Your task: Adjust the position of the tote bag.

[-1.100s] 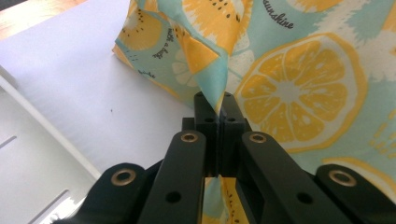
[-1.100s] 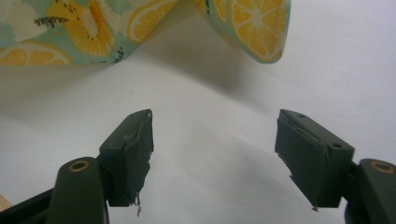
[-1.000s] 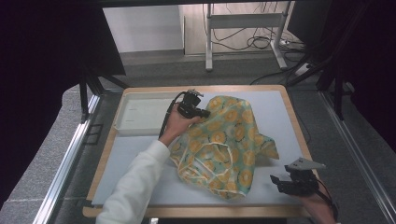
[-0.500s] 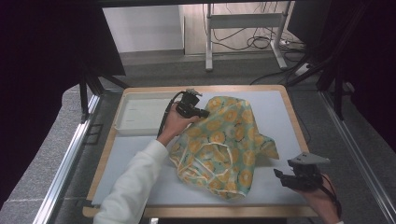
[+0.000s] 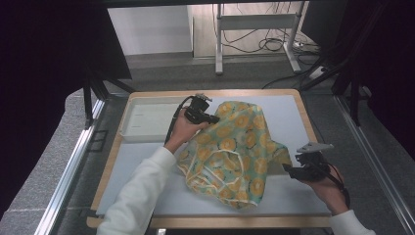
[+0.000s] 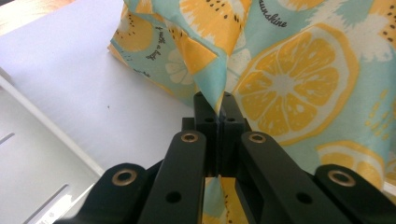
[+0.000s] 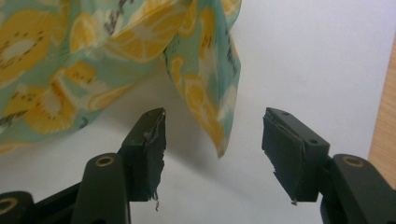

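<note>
A teal cloth [image 5: 235, 152] printed with orange slices lies bunched on the white mat [image 5: 293, 112]. My left gripper [image 5: 209, 118] is at the cloth's far left edge and shut on a fold of it; in the left gripper view the jaws [image 6: 219, 100] pinch the cloth [image 6: 289, 79] between them. At the cloth's right side is my right gripper [image 5: 288, 170], open. In the right gripper view a hanging corner of the cloth [image 7: 205, 93] dangles between its pads [image 7: 152, 140], touching neither. Those jaws have just been closing.
A shallow white tray [image 5: 147, 122] sits at the mat's far left, right beside my left hand. The wooden table edge [image 5: 308, 122] runs along the right. Metal rails [image 5: 73, 166] flank the table, and a stand with cables [image 5: 254, 29] is on the floor beyond.
My right gripper has moved away from the table's front edge, up to the cloth's right corner, and its jaws have narrowed. The left gripper has kept still, holding the cloth.
</note>
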Available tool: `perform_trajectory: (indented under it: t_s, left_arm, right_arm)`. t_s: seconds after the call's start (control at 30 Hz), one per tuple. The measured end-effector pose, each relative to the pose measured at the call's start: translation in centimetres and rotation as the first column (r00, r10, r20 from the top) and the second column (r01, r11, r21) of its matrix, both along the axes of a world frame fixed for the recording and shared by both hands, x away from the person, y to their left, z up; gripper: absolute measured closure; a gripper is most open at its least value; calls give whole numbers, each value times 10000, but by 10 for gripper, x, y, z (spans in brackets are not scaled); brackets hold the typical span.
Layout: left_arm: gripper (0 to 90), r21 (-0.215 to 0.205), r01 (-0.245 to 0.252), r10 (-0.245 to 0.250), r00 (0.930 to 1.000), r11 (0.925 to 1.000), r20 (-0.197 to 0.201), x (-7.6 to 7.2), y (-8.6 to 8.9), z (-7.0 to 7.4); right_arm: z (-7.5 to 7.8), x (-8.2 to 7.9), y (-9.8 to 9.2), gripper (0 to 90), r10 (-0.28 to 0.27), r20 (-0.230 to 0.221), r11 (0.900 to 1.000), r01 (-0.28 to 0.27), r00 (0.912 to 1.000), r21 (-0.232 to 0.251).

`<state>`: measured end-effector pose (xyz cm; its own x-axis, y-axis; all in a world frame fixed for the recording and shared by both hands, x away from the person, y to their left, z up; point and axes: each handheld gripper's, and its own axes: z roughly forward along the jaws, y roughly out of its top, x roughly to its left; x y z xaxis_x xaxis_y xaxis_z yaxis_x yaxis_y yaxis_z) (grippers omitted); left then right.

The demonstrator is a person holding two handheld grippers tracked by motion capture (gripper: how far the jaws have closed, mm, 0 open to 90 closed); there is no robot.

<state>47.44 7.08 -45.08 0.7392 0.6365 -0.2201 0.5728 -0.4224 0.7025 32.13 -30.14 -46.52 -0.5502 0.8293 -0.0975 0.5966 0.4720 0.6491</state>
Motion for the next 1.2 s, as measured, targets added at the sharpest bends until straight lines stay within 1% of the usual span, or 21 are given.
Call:
perform_trajectory:
  t_s: [0.03, 0.13, 0.27, 0.37, 0.47, 0.53, 0.57, 0.6, 0.63, 0.67, 0.73, 0.83, 0.93, 1.03, 1.1, 1.17, 1.2]
  left_arm:
    - [897, -10, -1, 1, 10000, 10000, -9, 0, 0, 0]
    - [897, -16, 20, -20, 10000, 10000, -29, 0, 1, 0]
    - [896, -81, 19, -19, 10000, 10000, -42, 0, 3, -1]
    - [897, -127, 7, -8, 10000, 9999, -77, -1, 5, -1]
    - [897, -192, 43, -45, 9999, 9998, -123, -2, 7, -1]
    - [897, -306, 99, -105, 9997, 9995, -200, -5, 9, 0]
    - [897, -335, 127, -134, 9997, 9994, -206, -6, 10, 0]
    - [897, -348, 152, -159, 9997, 9993, -181, -7, 11, 0]
    - [897, -392, 165, -172, 9997, 9991, -160, -11, 14, 1]
    - [897, -392, 165, -172, 9997, 9991, -160, -11, 14, 1]
    - [897, -458, 181, -189, 9997, 9988, -174, -14, 17, 1]
    - [897, -517, 175, -184, 9997, 9985, -175, -15, 19, 1]
    - [897, -485, 186, -195, 9996, 9987, -190, -16, 20, 1]
    - [897, -562, 198, -210, 9996, 9982, -201, -18, 22, 2]
    - [897, -629, 199, -212, 9996, 9978, -195, -20, 24, 3]
    - [897, -605, 220, -232, 9995, 9979, -196, -22, 26, 5]
    - [897, -670, 237, -252, 9994, 9975, -216, -23, 27, 5]
  right_arm:
    - [0, 0, 0, 400, 0, 0, 10000, 0, 10000, 0]
    - [0, 7, 3, 420, 10, -60, 10000, -10, 10000, -88]
    - [0, 14, 6, 508, 190, -200, 9998, -192, 9996, -89]
    - [-2, 19, 8, 667, 248, -285, 9997, -249, 9993, -37]
    - [-3, 23, 10, 831, 433, -386, 9990, -436, 9983, -70]
    - [-3, 26, 10, 877, 488, -421, 9988, -491, 9979, -69]
    - [-2, 30, 9, 885, 460, -449, 9989, -464, 9979, -94]
    - [-2, 30, 9, 885, 460, -449, 9989, -464, 9979, -94]
    - [-1, 34, 5, 888, 396, -479, 9992, -398, 9981, -29]
    - [-1, 34, 5, 888, 396, -479, 9992, -398, 9981, -29]
    - [-1, 38, 0, 890, 237, -493, 9997, -234, 9985, 52]
    - [-1, 40, -3, 890, 150, -511, 9997, -141, 9986, 176]
    - [-1, 41, -5, 890, 89, -508, 9996, -76, 9987, 264]
    - [-1, 41, -7, 890, 89, -459, 9996, -77, 9989, 275]
    - [-1, 43, -8, 890, 73, -487, 9993, -55, 9988, 362]
    - [-1, 45, -9, 890, 43, -456, 9994, -27, 9990, 341]
    - [0, 46, -10, 890, 55, -498, 9994, -37, 9987, 356]
